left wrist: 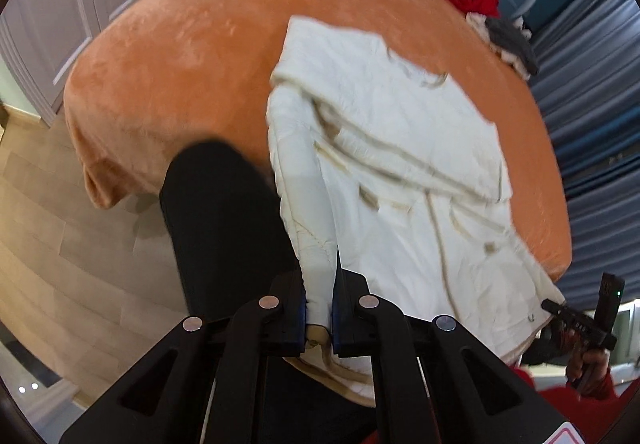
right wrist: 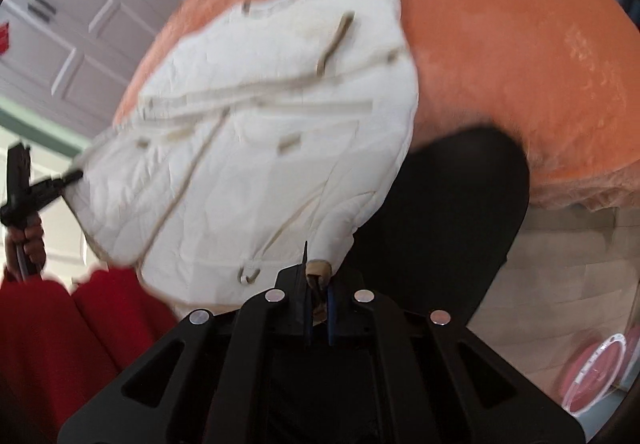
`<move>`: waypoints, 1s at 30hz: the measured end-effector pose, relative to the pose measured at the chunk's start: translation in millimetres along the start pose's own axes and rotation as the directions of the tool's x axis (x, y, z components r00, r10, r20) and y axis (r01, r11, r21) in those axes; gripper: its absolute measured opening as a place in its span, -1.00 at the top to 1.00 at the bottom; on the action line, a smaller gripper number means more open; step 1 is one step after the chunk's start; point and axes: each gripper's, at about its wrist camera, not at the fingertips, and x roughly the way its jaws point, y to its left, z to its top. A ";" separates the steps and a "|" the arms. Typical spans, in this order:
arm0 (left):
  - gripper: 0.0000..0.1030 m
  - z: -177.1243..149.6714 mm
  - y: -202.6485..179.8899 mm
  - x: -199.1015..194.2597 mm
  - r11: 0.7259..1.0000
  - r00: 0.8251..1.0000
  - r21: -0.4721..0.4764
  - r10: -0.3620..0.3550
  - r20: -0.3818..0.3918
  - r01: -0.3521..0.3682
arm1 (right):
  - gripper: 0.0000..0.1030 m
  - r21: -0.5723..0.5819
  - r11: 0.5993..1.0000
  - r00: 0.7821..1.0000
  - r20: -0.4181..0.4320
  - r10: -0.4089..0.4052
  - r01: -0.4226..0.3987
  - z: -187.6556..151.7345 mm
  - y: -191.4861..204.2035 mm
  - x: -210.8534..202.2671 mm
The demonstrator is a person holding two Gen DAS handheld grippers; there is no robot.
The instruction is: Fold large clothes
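1. The left gripper [left wrist: 319, 308] has its two blue-padded fingers closed on a fold of the cream jacket [left wrist: 392, 148], pinching the hem edge where the beige trim bunches between the pads.
2. The right gripper [right wrist: 318, 308] is likewise clamped: its fingers press together on a beige-trimmed corner of the same jacket [right wrist: 260, 148], a small tab of cloth showing just above the fingertips.
3. From both pinched corners the jacket stretches away, its near edge lifted off the bed and its far part lying on the orange blanket [left wrist: 180, 64]. A sleeve or upper panel is folded across the body, and beige piping and pocket flaps show on the quilted front.
4. In each wrist view the other gripper appears at the jacket's opposite corner, held in a hand with a red sleeve [right wrist: 60, 332].
5. A dark trouser leg [left wrist: 224, 228] stands against the bed edge beside the hanging cloth.
6. Farther off, red and grey clothes [left wrist: 492, 20] lie heaped at the blanket's far side, well apart from the jacket; white panelled wardrobe doors [right wrist: 80, 24] and a pale wood floor [left wrist: 60, 224] surround the bed.
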 end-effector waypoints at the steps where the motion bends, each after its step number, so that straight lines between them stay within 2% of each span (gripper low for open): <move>1: 0.89 6.8 -2.3 -0.4 1.000 1.000 0.004 -0.003 0.021 0.003 | 0.93 0.000 1.000 1.000 0.030 0.001 -0.001 2.4 0.8 -4.9; 4: 0.90 36.3 -11.6 -6.8 1.000 0.993 0.020 -0.014 0.121 0.012 | 0.93 -0.024 1.000 0.987 0.160 -0.010 0.015 36.7 3.6 -25.7; 8: 0.90 77.9 -29.1 -11.3 0.997 0.974 0.076 -0.018 0.228 0.000 | 0.93 -0.012 1.000 0.946 0.324 -0.011 0.016 96.5 2.2 -39.3; 13: 0.90 131.6 -43.7 9.9 0.991 0.952 0.131 -0.001 0.307 -0.041 | 0.93 0.022 0.999 0.898 0.439 -0.033 0.026 157.6 -4.6 -21.3; 20: 0.90 194.9 -52.7 61.7 0.986 0.944 0.131 0.055 0.327 -0.103 | 0.93 0.106 0.994 0.883 0.467 -0.055 0.007 216.6 -24.2 22.8; 26: 0.88 227.0 -44.9 118.8 0.978 0.950 0.117 0.133 0.282 -0.171 | 0.93 0.175 0.985 0.894 0.441 -0.078 0.000 243.9 -41.6 64.9; 30: 0.83 235.8 -34.9 149.1 0.978 0.958 0.097 0.157 0.240 -0.185 | 0.91 0.231 0.973 0.904 0.416 -0.101 0.003 252.5 -53.2 90.5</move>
